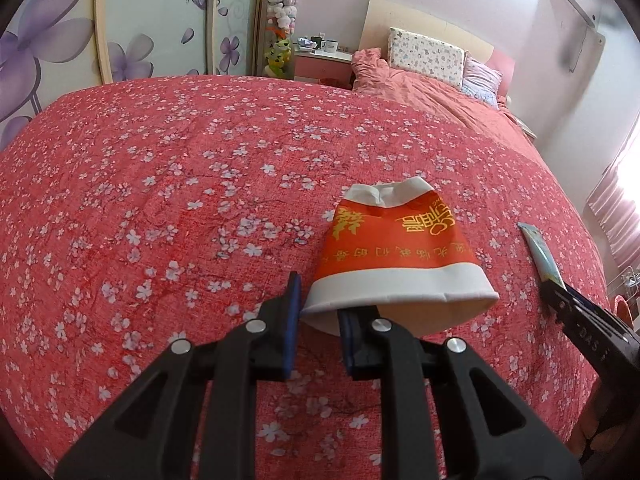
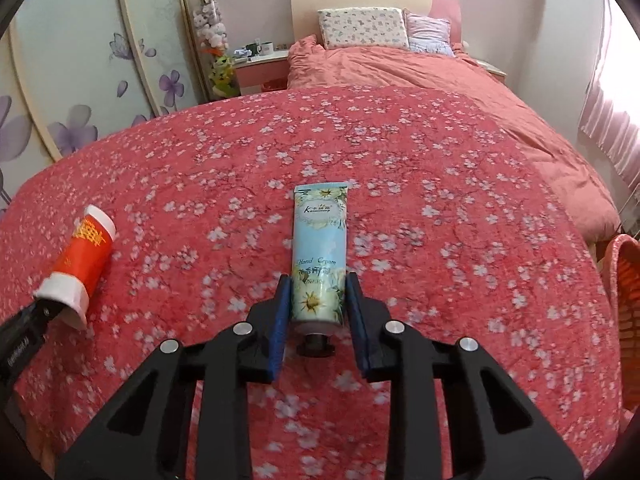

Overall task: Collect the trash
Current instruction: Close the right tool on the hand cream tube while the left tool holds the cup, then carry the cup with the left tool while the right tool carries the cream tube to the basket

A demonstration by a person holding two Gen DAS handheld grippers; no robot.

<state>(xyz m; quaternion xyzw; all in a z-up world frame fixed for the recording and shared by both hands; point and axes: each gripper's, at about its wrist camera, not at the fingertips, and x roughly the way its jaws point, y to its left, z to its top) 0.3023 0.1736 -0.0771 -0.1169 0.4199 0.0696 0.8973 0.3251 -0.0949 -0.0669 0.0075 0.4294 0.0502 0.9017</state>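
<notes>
- The hand cream tube [image 2: 319, 248] lay on the bed's red floral bedspread [image 2: 440, 208], its long axis running straight away from the right tool [image 2: 319, 292], in line with the tool's own pointing direction.
- Its dark cap [image 2: 316, 344] faced the tool and its crimped end pointed toward the pillows [image 2: 362, 28].
- The 2 blue pads [image 2: 280, 320] of the right tool flanked the tube's lower body on either side, jaws narrowed to about the tube's width; the pads appeared to touch its sides, so I judged it gripped.
- The red and white paper cup [image 1: 394, 256] lay on its side on the bedspread, open mouth toward the left tool [image 1: 318, 312] and its base away.
- The left tool's right pad [image 1: 346, 336] sat inside the cup's mouth and the other outside, the wall between them. A visible gap remained, so I could not tell whether the wall was pinched.
- The cup lay well to the left of the tube, each item nearest its own tool.
- An orange slatted basket [image 2: 628, 312] showed at the right edge of the right wrist view, nearer the right hand; it was likely the place for the trash.
- Judged from this, lifting the tube straight up should have kept its axis between the pads.
</notes>
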